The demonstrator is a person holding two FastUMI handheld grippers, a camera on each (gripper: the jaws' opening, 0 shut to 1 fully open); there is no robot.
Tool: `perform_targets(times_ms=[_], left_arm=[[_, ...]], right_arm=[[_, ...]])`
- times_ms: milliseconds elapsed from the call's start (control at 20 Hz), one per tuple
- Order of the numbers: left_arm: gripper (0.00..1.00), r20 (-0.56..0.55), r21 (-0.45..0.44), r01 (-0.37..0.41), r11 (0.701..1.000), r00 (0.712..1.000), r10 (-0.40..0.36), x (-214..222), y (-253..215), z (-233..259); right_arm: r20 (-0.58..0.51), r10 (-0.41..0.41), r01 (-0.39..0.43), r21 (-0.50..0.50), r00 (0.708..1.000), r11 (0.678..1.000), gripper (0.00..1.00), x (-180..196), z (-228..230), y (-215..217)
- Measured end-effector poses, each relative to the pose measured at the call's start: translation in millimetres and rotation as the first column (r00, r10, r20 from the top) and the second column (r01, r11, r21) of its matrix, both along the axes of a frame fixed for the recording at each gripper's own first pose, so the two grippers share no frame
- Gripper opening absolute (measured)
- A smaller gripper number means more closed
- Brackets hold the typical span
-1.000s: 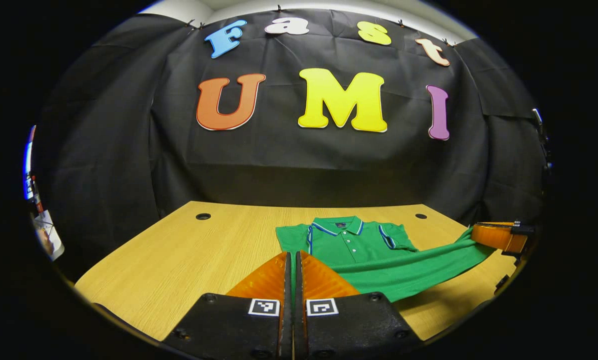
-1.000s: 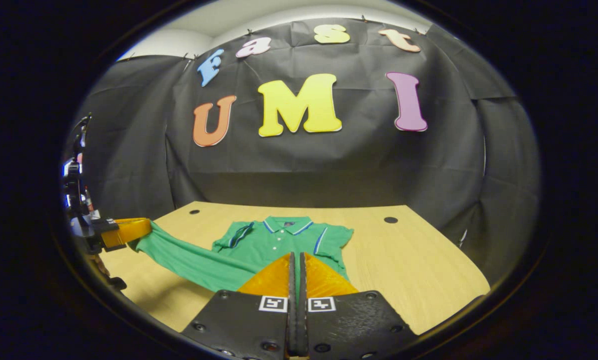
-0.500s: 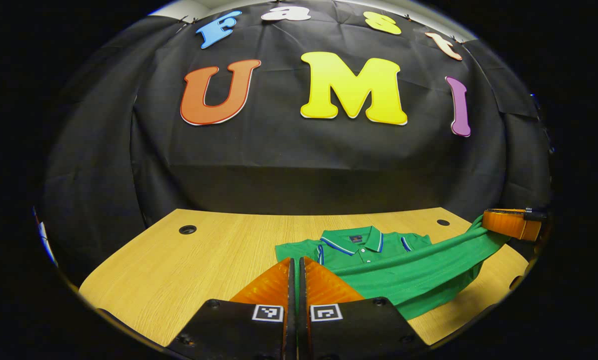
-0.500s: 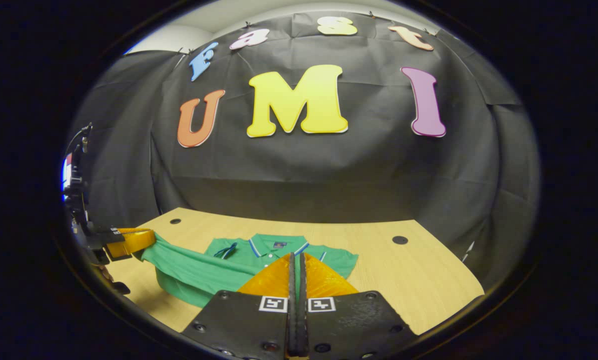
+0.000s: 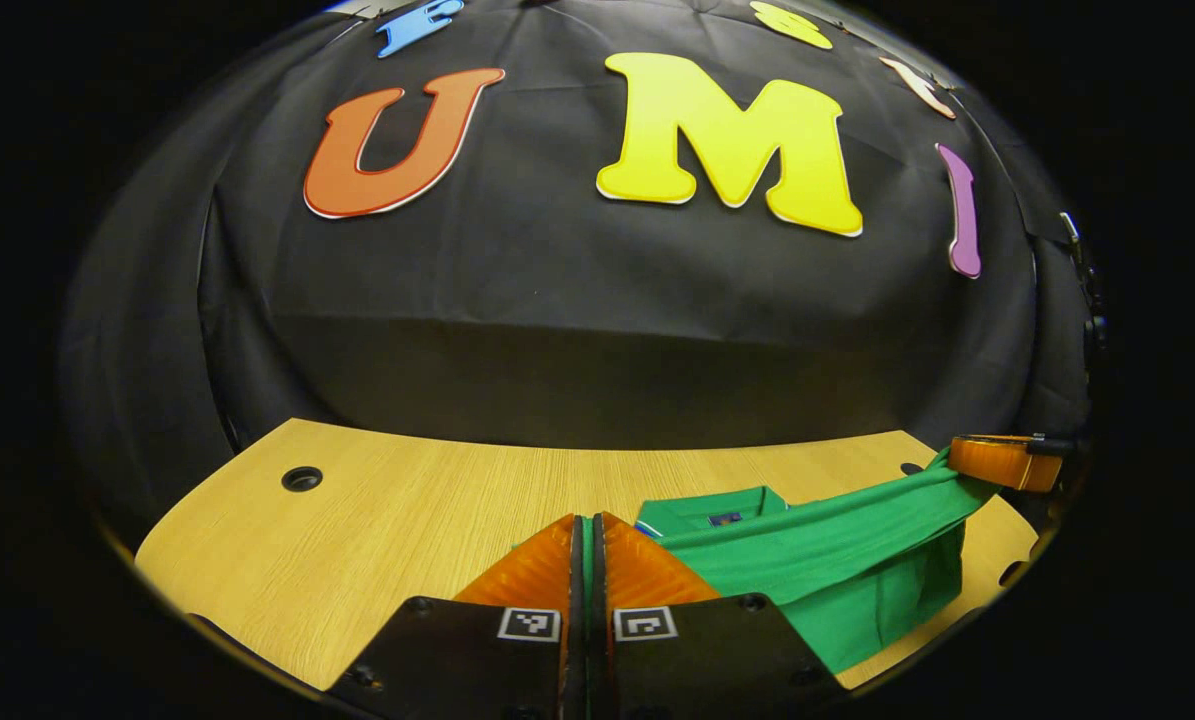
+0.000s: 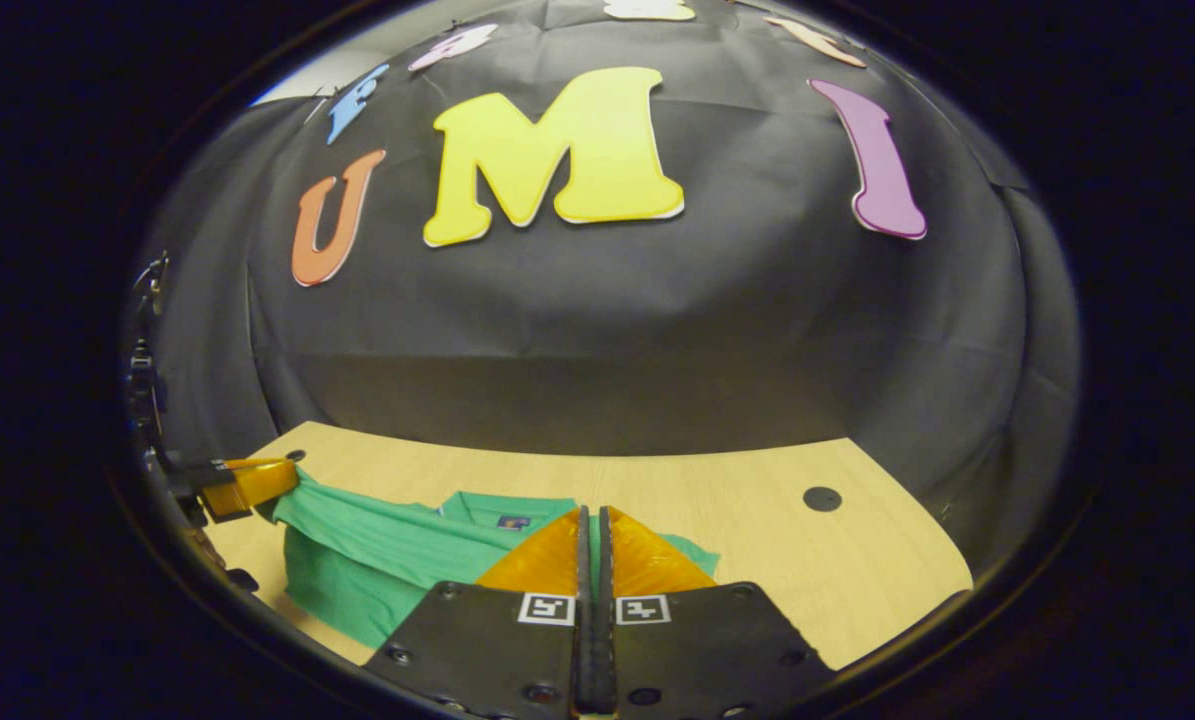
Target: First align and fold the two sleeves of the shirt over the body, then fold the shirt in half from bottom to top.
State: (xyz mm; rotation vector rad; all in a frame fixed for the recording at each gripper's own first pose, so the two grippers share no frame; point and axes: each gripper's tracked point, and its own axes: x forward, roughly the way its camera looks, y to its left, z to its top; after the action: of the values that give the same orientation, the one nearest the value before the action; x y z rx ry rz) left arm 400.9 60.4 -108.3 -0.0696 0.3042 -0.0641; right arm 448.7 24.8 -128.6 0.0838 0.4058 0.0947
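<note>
gripping the green shirt, both grippers' fingers are closed on its hem.

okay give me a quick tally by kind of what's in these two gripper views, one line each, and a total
Shirt: 1
Table: 1
Table holes: 2
Grippers: 2, left gripper, right gripper, each shut on the shirt's hem
Total: 6
</note>
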Motion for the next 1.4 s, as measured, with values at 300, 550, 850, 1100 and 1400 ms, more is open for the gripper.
perform_targets(times_ms=[300,550,850,1100,1400], left_arm=[[0.07,-0.057,-0.022,0.017,1.0,0.998,-0.018,65,-6,-40],[0.08,-0.135,0.022,0.022,1.0,0.991,-0.019,80,-6,-91],[0.61,-0.114,0.033,-0.042,0.999,0.992,0.046,79,11,-89],[1.0,-0.13,0.108,-0.058,0.992,0.989,0.072,76,9,-89],[1.0,-0.113,0.097,-0.065,0.993,0.991,0.075,70,11,-77]], right_arm=[[-0.087,-0.035,0.038,0.027,0.996,0.999,0.0,71,-57,-1],[-0.133,-0.042,0.042,0.001,0.99,0.999,0.0,89,-97,-2],[-0.135,-0.084,0.079,-0.041,0.987,0.996,0.06,88,-109,1],[-0.067,-0.119,0.115,-0.073,0.991,0.991,0.98,90,-100,-7],[-0.037,-0.116,0.112,-0.104,0.993,0.988,0.97,83,-84,-4]])
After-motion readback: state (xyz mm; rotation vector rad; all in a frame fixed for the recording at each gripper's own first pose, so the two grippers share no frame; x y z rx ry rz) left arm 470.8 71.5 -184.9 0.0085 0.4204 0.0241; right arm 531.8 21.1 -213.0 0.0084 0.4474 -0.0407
